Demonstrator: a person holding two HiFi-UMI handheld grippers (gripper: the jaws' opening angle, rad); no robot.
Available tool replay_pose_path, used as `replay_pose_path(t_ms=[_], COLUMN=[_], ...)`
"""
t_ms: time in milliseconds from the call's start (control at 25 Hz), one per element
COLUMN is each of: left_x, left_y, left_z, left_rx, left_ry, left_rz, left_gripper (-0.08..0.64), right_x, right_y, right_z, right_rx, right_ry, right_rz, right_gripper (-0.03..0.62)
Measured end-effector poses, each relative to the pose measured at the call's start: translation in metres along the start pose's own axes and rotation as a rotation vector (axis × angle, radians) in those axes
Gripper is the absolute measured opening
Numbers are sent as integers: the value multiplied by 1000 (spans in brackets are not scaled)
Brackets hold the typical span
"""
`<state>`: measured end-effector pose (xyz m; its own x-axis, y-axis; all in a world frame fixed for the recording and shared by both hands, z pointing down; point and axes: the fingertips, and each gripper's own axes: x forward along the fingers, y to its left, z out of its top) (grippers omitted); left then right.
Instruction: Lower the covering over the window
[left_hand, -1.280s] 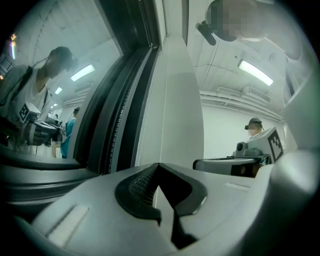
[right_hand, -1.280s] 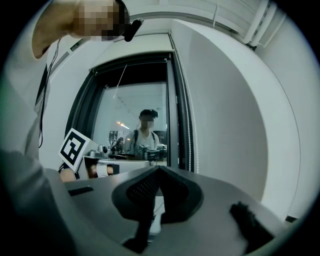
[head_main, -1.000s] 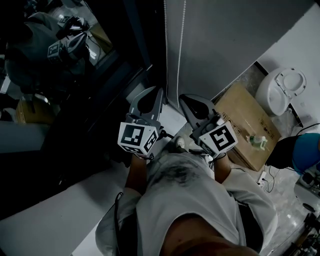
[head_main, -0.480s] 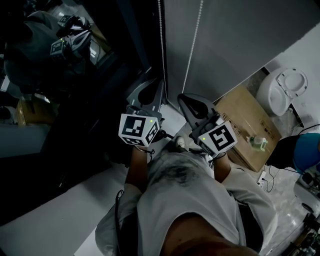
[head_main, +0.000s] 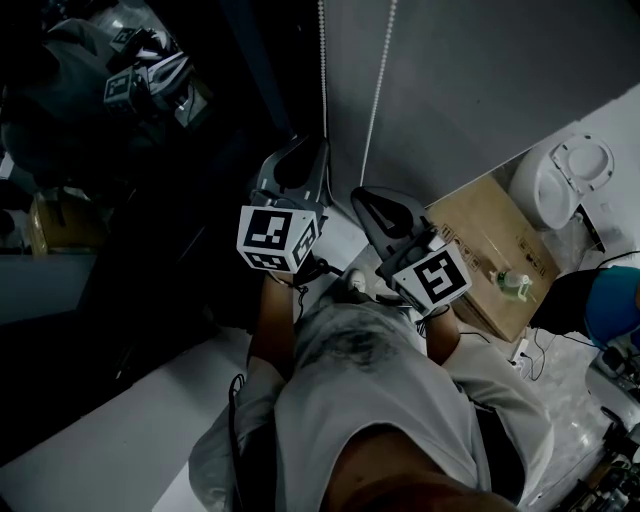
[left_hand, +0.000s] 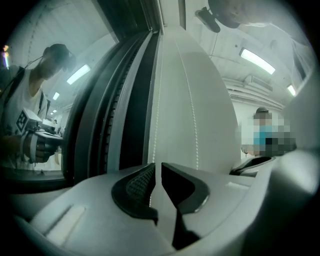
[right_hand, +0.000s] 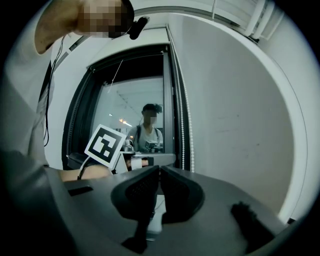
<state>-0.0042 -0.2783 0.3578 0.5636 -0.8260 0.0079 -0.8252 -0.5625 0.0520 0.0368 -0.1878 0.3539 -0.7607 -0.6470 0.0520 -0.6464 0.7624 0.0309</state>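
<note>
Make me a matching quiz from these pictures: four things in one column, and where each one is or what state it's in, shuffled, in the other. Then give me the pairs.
Things
1. right gripper
2. cardboard box
3. small bottle
4. bead chain

Places or states
A. stands on top of another listed thing
B. jaws together, nothing between them
C. hangs down the grey wall
D. lies flat by the foot of that wall

Pairs: 1-B, 2-D, 3-A, 4-C
</note>
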Motion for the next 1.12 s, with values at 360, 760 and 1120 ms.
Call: replay_pose_path(t_ms=[360, 760, 1120], left_x=[18, 25, 32], left_y=[13, 16, 6], left_z=[0, 3, 8], left_rx=[25, 39, 59], left_ry=[9, -2, -16], left_rz=[19, 26, 0], left_gripper=[73, 80, 83], right_x=[3, 1, -7], right_y=[-3, -1, 0], right_z=[-1, -3, -4], right_rx=[5, 2, -4], right_ry=[-1, 4, 6], right_rz=[13, 22, 13], right_gripper=[18, 18, 18])
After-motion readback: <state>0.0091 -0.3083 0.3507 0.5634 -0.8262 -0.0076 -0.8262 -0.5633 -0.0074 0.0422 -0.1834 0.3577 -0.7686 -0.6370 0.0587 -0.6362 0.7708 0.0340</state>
